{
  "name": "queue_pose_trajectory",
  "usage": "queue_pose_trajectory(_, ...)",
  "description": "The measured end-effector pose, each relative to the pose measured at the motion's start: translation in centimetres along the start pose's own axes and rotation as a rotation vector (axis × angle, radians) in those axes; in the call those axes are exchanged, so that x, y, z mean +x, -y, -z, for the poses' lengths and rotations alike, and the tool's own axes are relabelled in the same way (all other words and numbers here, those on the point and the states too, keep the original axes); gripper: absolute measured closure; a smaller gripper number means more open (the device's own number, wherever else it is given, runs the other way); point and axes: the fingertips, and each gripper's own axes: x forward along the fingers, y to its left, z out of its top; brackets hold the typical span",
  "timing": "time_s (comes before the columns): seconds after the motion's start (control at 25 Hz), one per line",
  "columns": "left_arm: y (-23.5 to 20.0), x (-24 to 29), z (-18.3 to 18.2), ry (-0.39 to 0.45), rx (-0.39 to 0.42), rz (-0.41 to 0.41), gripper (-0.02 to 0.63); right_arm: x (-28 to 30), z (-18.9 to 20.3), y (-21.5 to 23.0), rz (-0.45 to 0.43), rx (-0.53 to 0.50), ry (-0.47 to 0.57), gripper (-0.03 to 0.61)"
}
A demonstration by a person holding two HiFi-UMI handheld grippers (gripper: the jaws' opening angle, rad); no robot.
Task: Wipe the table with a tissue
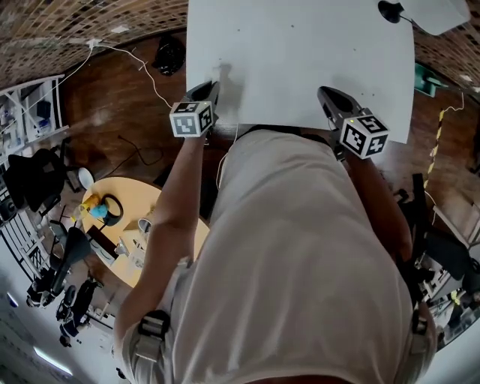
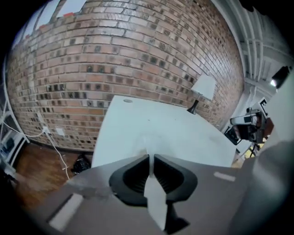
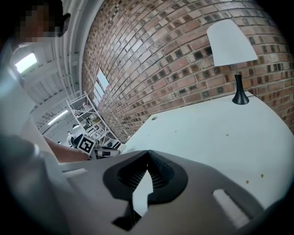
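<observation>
Left gripper (image 2: 150, 157) pinches a tissue (image 2: 145, 144) over the table (image 2: 179, 128) edge; right gripper (image 3: 147, 152) pressed together, empty. Next, probably: lower and wipe.

**Near edge covered, tissue hard to trace**

The person's torso (image 1: 300, 262) covers the table's (image 1: 300, 60) near edge between the two grippers. The lamp (image 1: 431, 13) at the far right is cut off by the head view's top edge. Past the left gripper's (image 2: 150, 157) tips the tissue (image 2: 146, 143) is white on white, its outline blurred. Things on the round table (image 1: 169, 202) at the left are too small to name.
</observation>
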Motion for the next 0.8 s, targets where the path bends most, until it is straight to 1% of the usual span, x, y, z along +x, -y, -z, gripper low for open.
queue_pose_trajectory(0.08, -2.6, -0.6, -0.6, 0.012, 0.008, -0.056, 0.575, 0.0, 0.0, 0.0, 0.006, 0.006, 0.001, 0.571)
queue_pose_trajectory(0.16, -4.2, -0.6, -1.4, 0.013, -0.001, -0.087, 0.574, 0.0, -0.2, 0.1, 0.015, 0.011, 0.005, 0.571)
queue_pose_trajectory(0.24, -5.3, 0.1, -1.6, 0.004, -0.013, -0.107, 0.574, 0.1, -0.4, 0.2, 0.024, 0.015, 0.012, 0.571)
queue_pose_trajectory(0.4, -6.5, 1.7, -1.0, -0.040, -0.017, -0.163, 0.574, -0.2, -0.3, 0.5, 0.043, 0.027, 0.012, 0.571)
queue_pose_trajectory(0.52, -6.7, 3.0, -1.5, -0.067, 0.012, -0.176, 0.574, -0.2, -0.8, 1.0, 0.063, 0.035, 0.019, 0.571)
queue_pose_trajectory(0.64, -6.6, 3.6, -2.8, -0.069, 0.037, -0.187, 0.574, 0.0, -1.1, 1.1, 0.074, 0.042, 0.022, 0.571)
queue_pose_trajectory(0.8, -6.2, 4.3, -3.3, -0.076, 0.065, -0.166, 0.575, 0.4, -0.8, 1.1, 0.083, 0.046, 0.015, 0.571)
